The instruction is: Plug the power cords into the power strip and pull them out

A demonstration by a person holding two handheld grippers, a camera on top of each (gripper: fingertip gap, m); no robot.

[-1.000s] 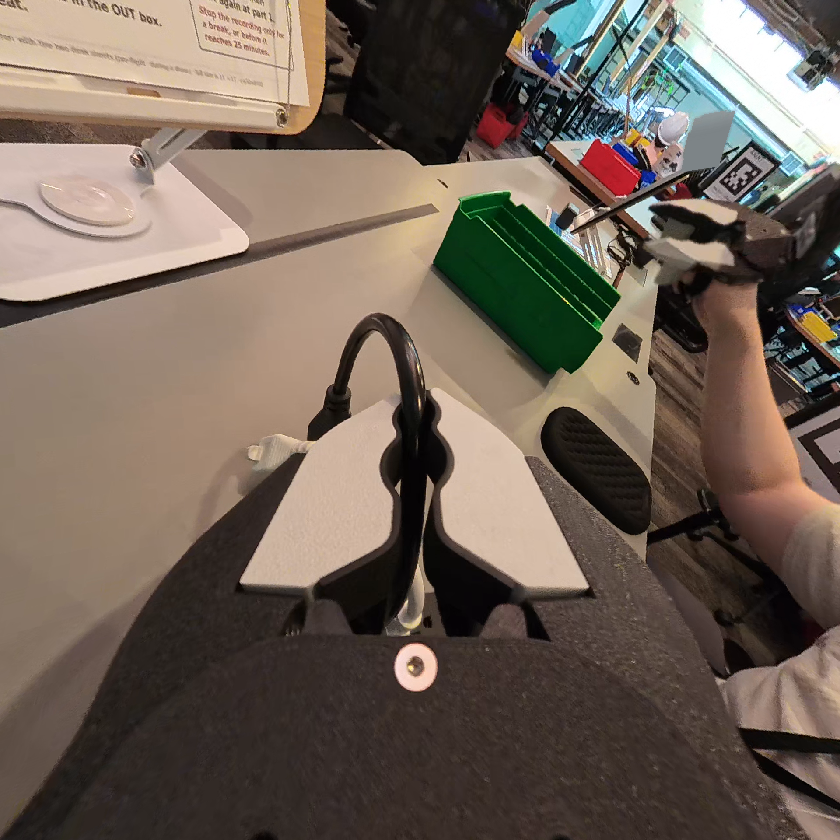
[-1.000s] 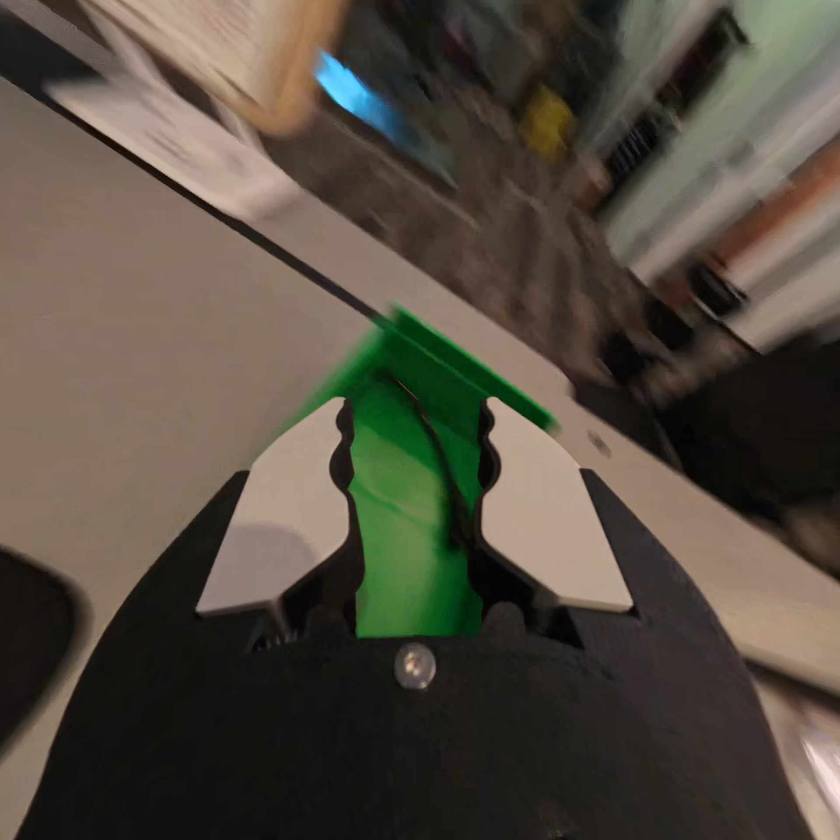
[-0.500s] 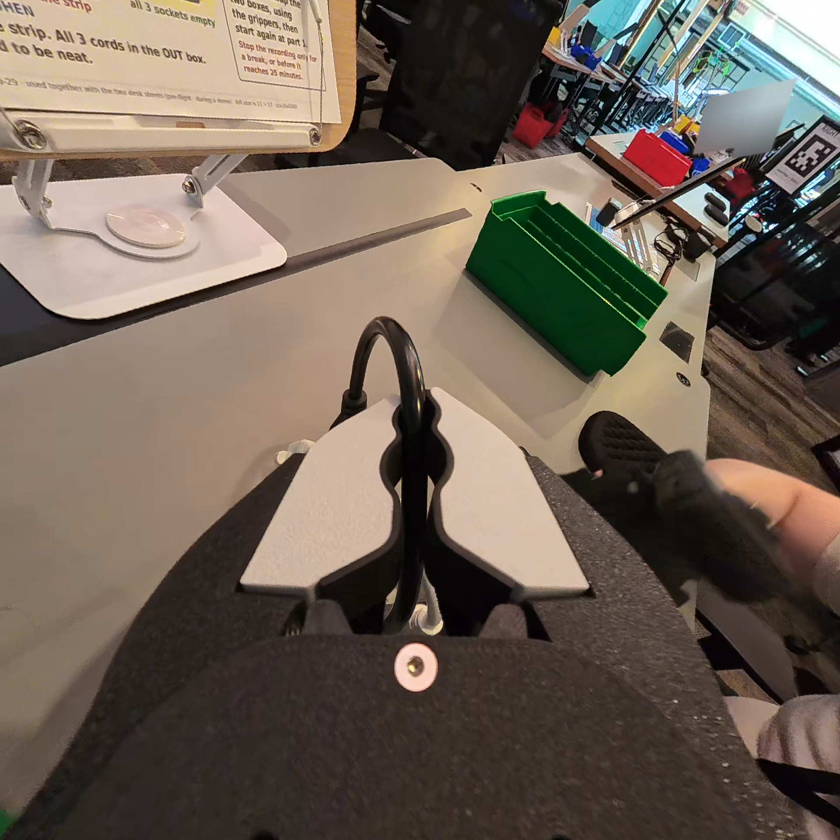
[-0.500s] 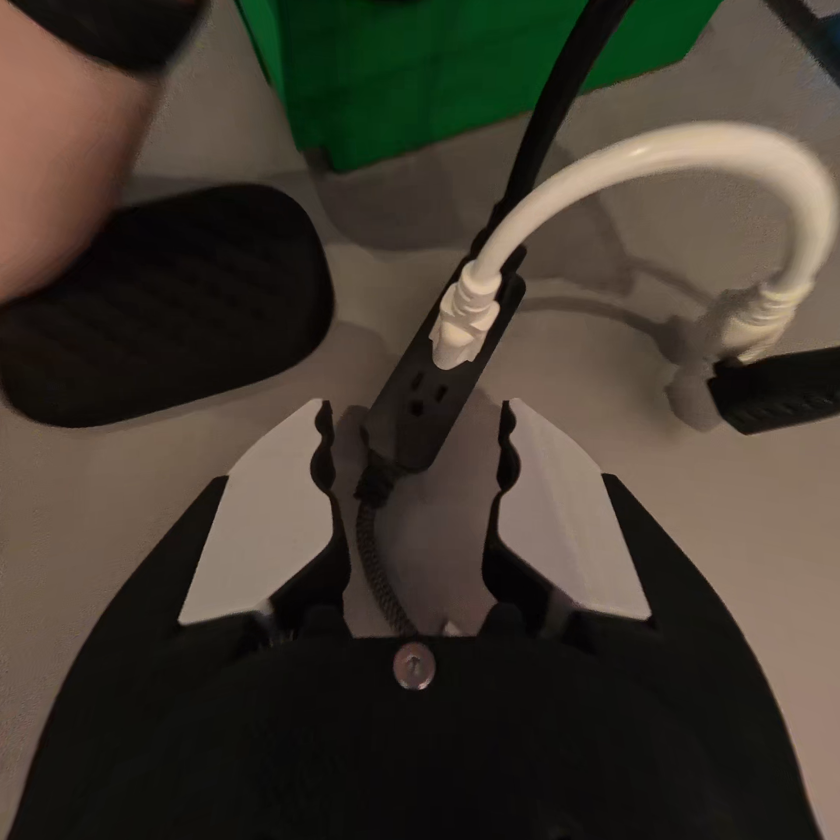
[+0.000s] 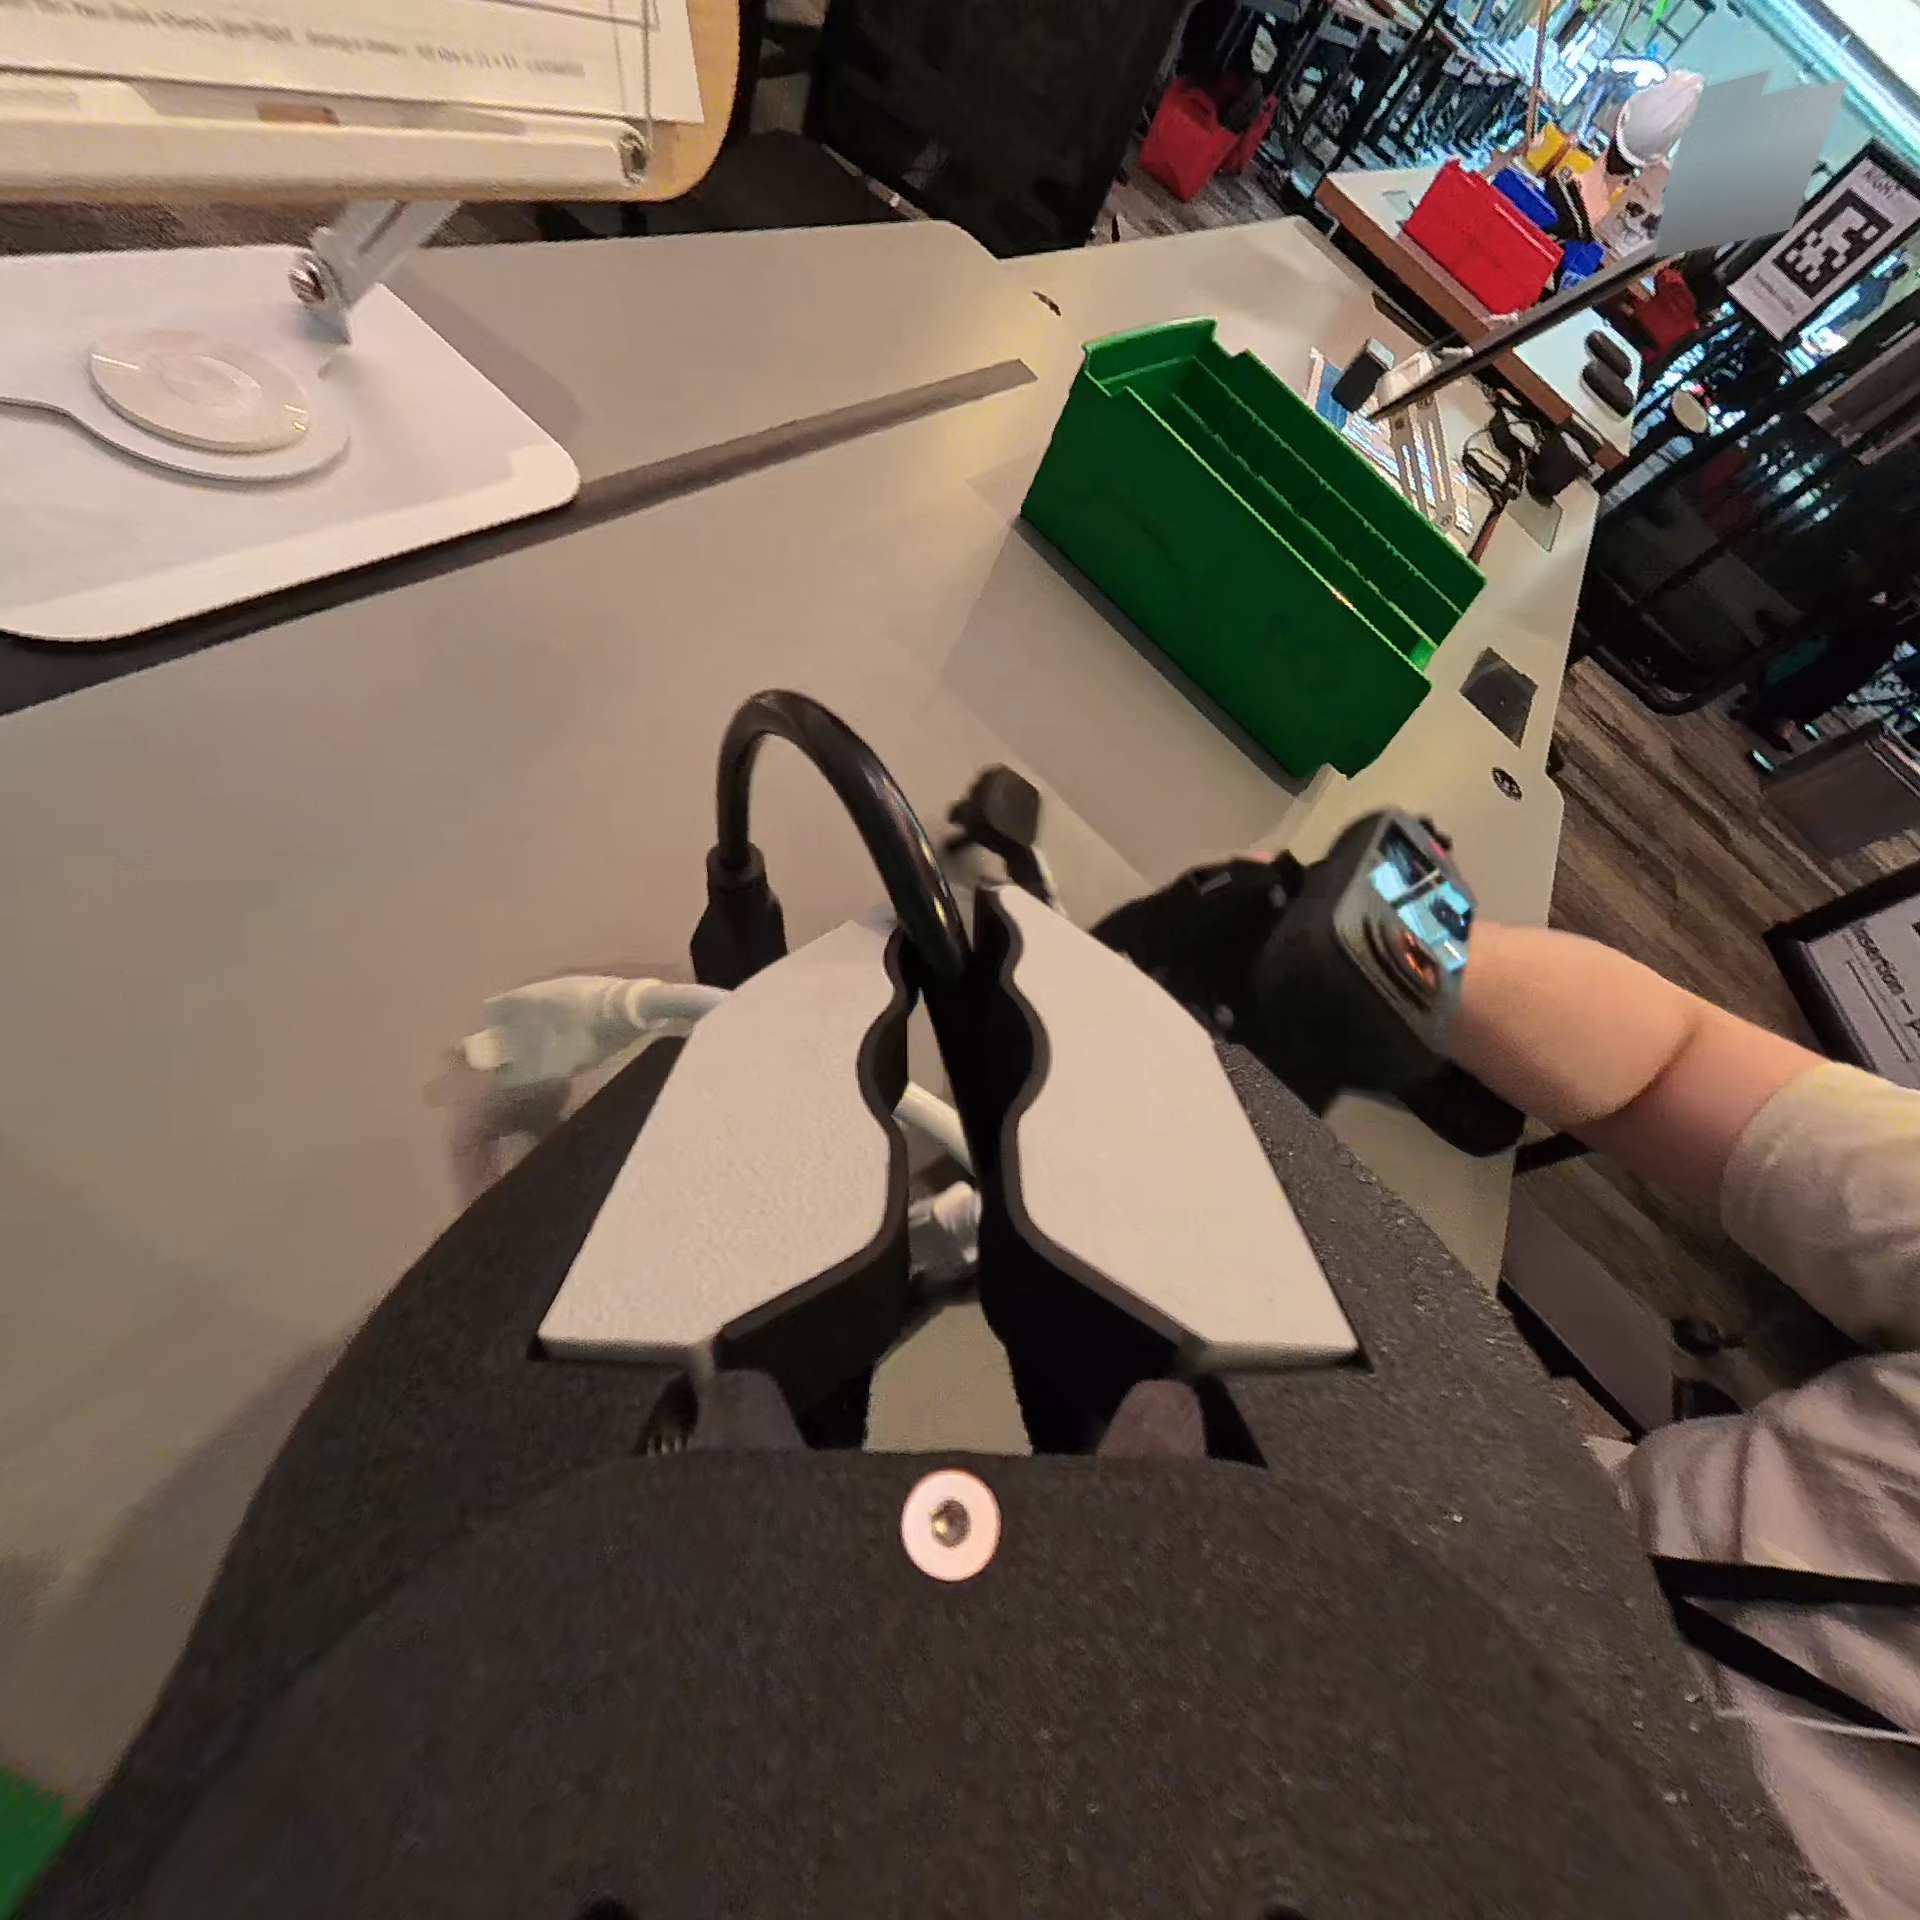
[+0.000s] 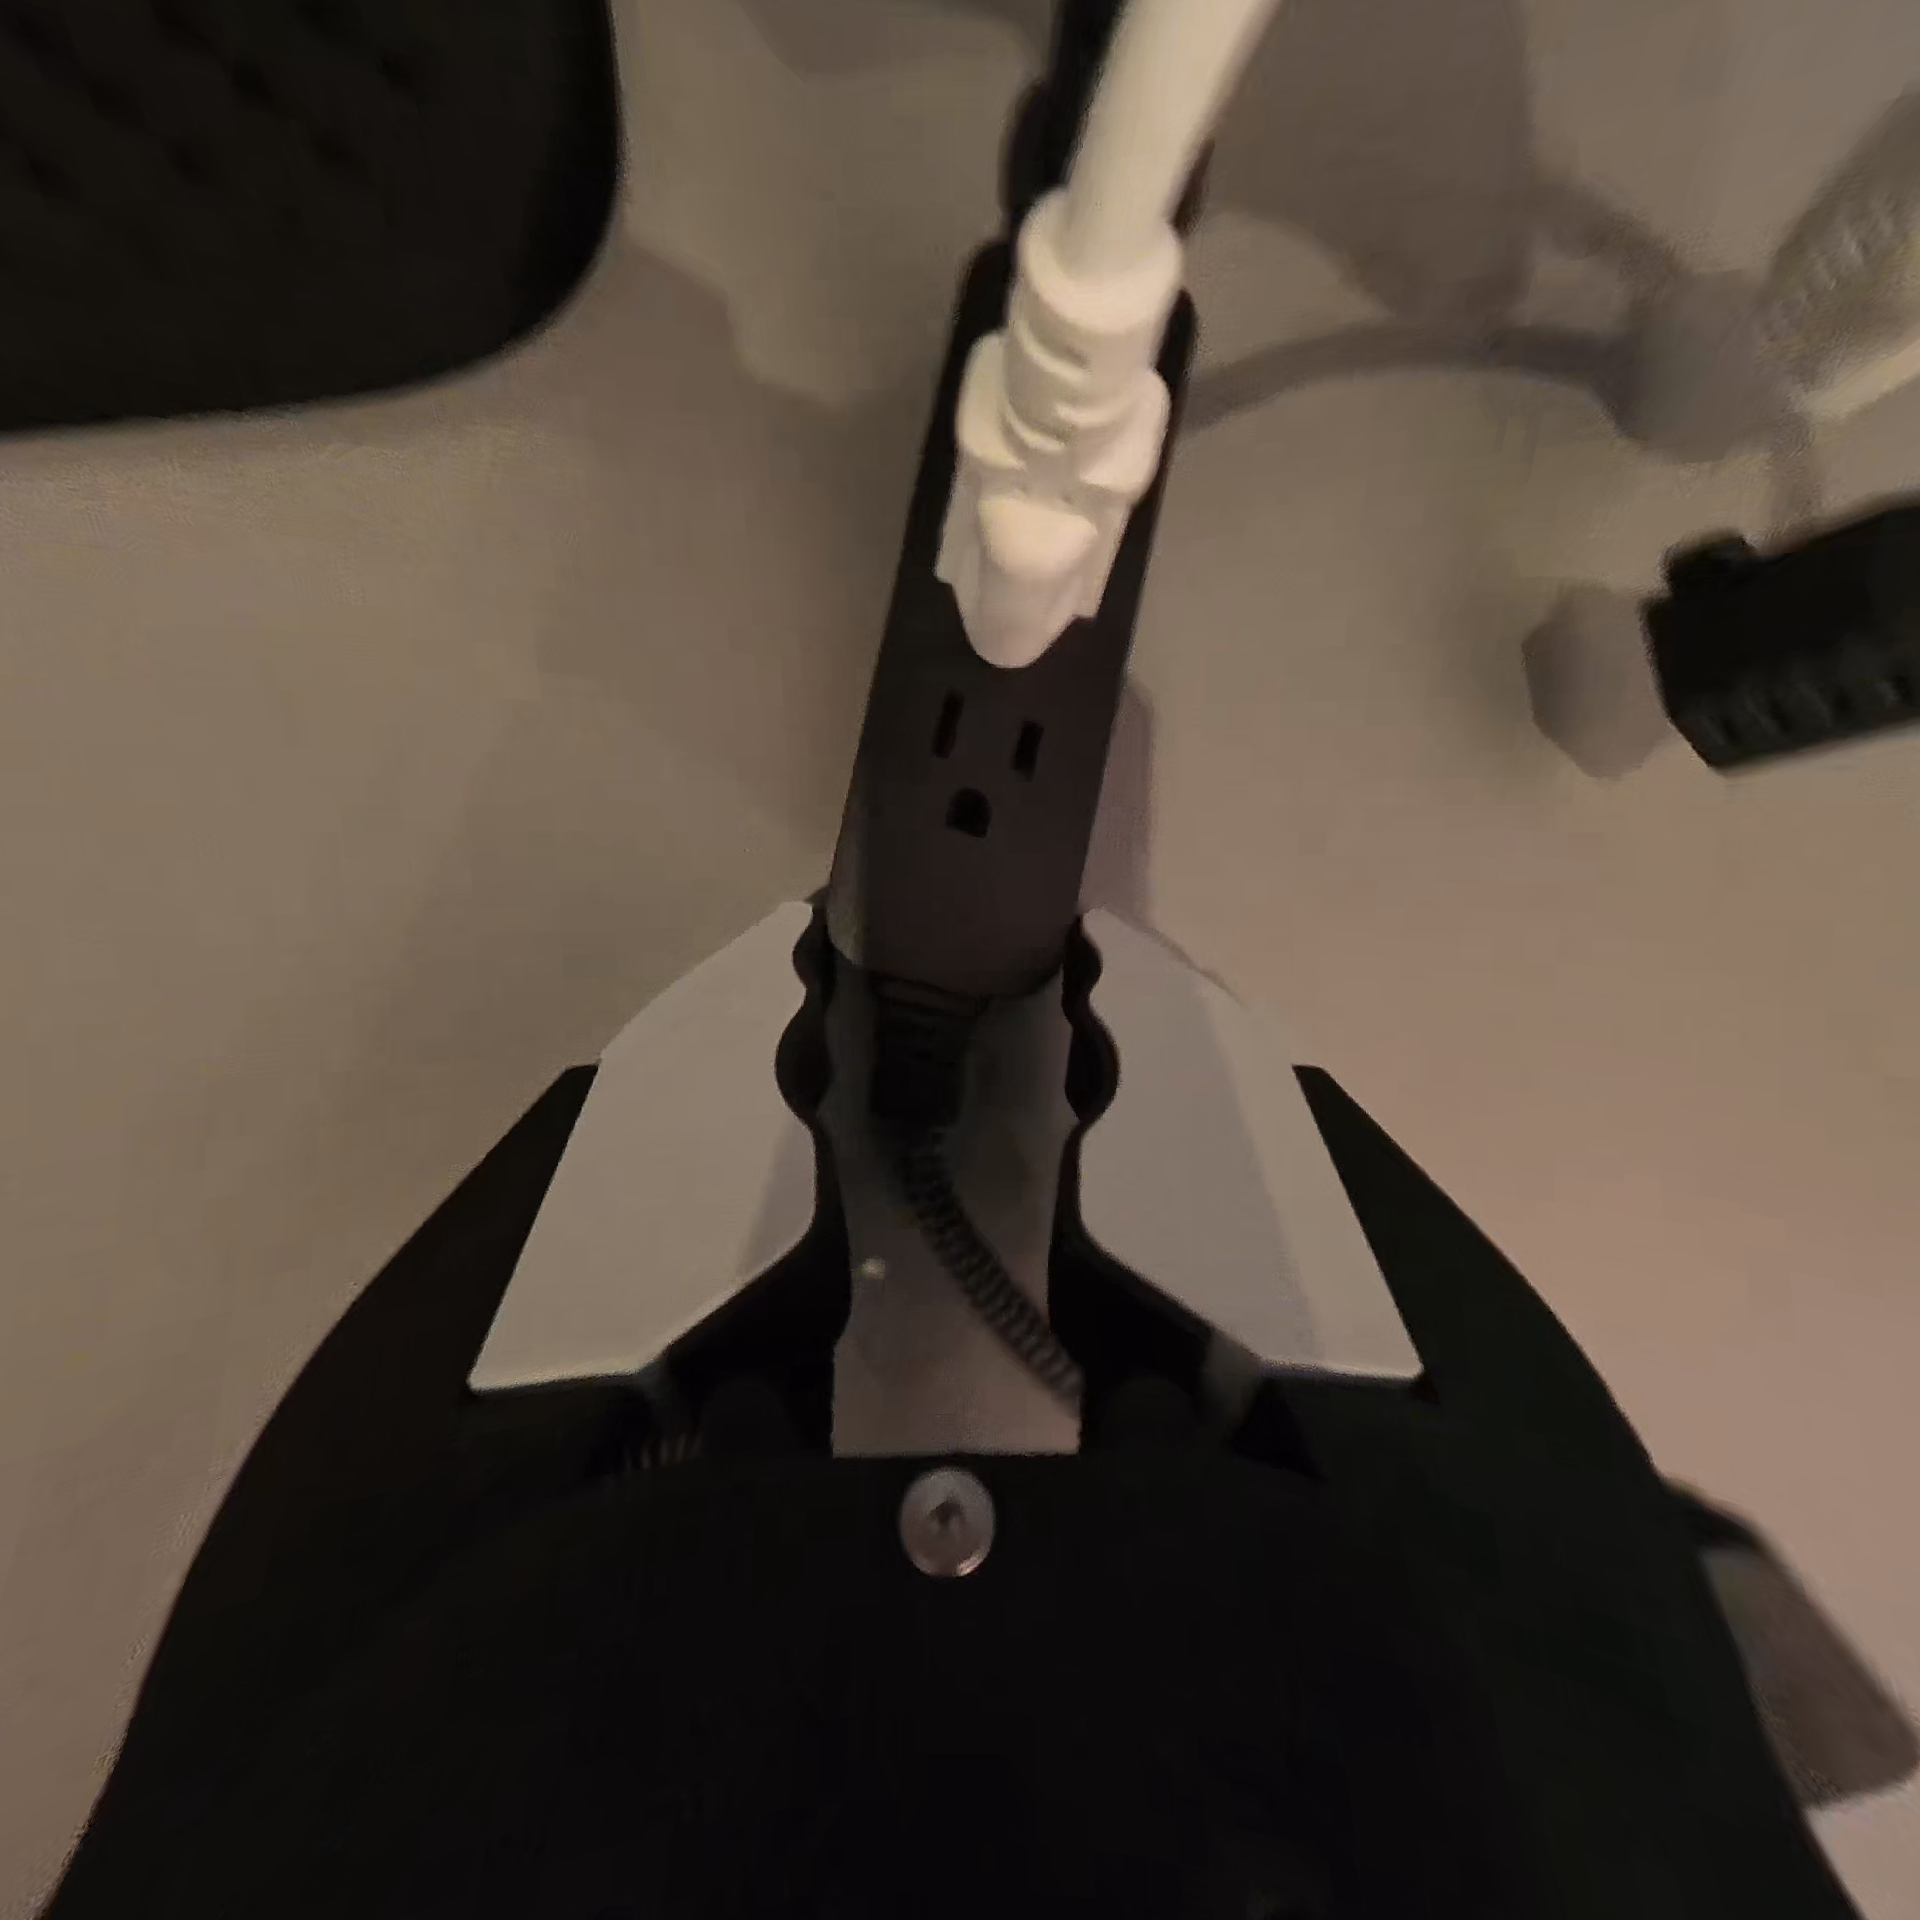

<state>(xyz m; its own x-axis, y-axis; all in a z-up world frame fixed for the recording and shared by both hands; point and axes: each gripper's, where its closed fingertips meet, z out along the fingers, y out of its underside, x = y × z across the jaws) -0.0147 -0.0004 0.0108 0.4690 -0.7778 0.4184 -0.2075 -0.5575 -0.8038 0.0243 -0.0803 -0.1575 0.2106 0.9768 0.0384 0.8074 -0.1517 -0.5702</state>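
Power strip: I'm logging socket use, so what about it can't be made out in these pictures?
- Power strip, right wrist view: far end cut off by the top edge, behind the white plug.
- Left wrist view: the strip is hidden behind the left gripper.
- Black plug, right wrist view: blurred, cut by the right edge.

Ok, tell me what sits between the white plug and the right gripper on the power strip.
In the right wrist view, one empty socket lies on the power strip between the white plug and the right gripper, whose fingers flank the strip's cord end.
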